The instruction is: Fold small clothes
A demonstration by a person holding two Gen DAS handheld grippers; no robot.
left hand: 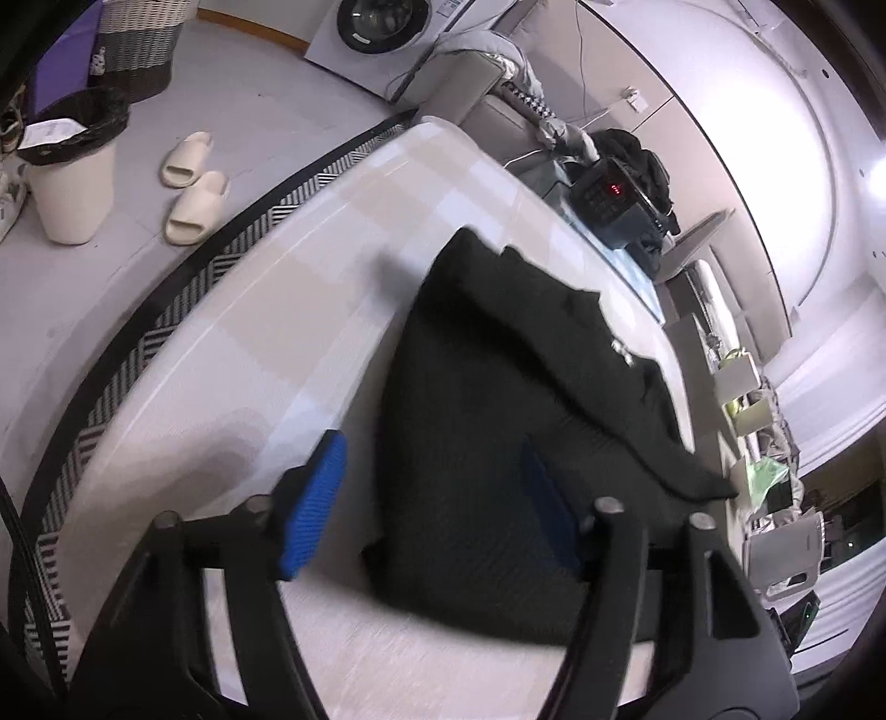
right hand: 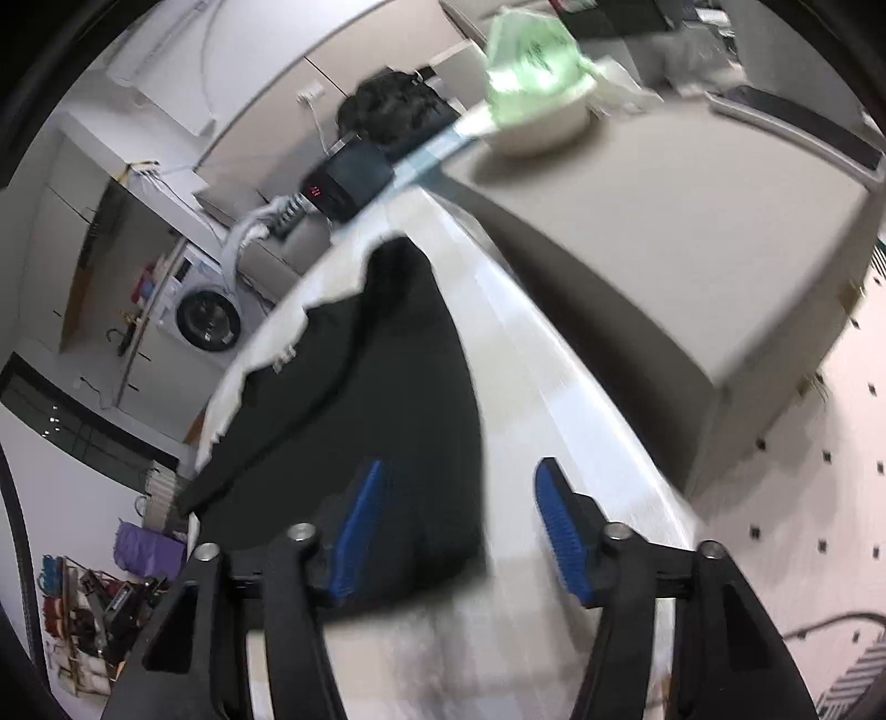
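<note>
Black tongs, ribbed blue pads, silver pivots.

**Two wrist views, one table**

The left wrist camera looks down steeply, from close range, past its open blue-padded jaws at the black knitted garment on the pale checked table. The right wrist camera faces the same cloth from the opposite side. Both see beyond their jaws the dark box with red digits and the white washing machine.
</note>
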